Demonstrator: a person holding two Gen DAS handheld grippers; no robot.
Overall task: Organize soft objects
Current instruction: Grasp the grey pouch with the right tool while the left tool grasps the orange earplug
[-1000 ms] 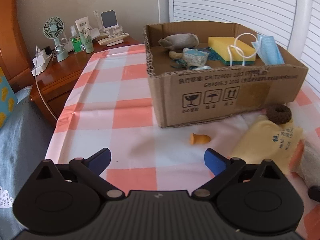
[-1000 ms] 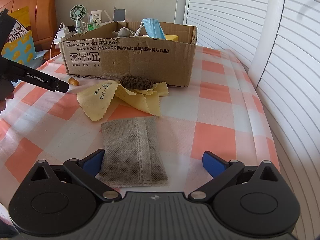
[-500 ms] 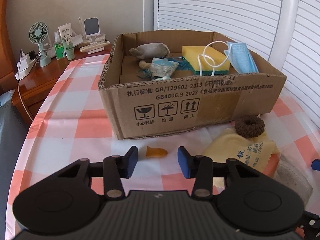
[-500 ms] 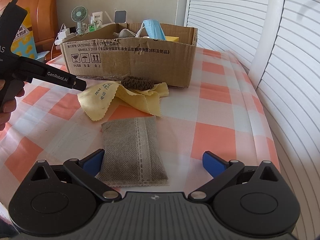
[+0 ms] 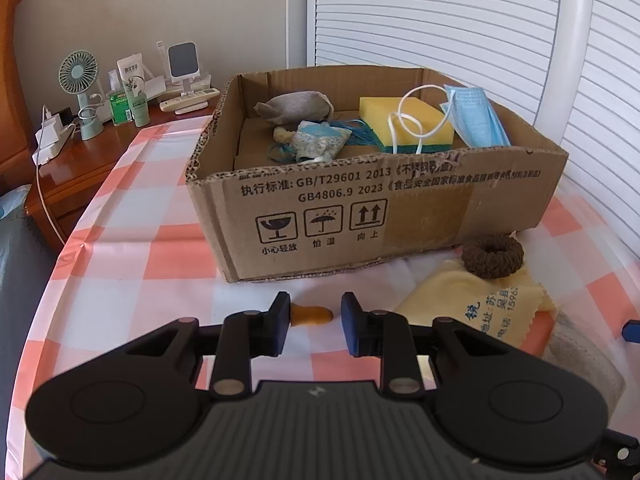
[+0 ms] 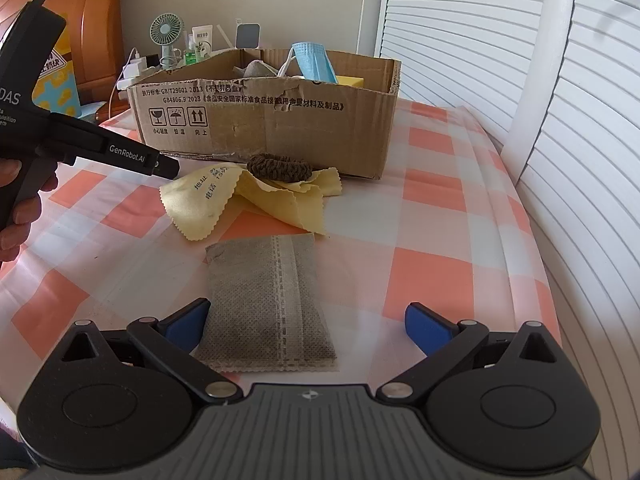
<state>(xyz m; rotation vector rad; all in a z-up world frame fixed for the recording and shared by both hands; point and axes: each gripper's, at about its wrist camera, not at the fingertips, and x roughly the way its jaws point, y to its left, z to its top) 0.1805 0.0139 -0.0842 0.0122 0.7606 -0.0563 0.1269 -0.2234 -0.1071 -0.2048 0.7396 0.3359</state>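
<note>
On checked tablecloth (image 5: 132, 248) before cardboard box (image 5: 424, 216): orange earplug (image 5: 312, 315) between left gripper (image 5: 314, 318) jaws, just closing, right pad not touching. Right gripper (image 6: 308, 322) spread wide over grey pouch (image 6: 268, 300).

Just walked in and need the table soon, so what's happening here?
A person is sorting soft things into the cardboard box. The left hand-held gripper has just been closing its jaws around a small orange earplug in front of the box; the right pad doesn't touch it yet. The right hand-held gripper hangs open over a grey pouch.
</note>
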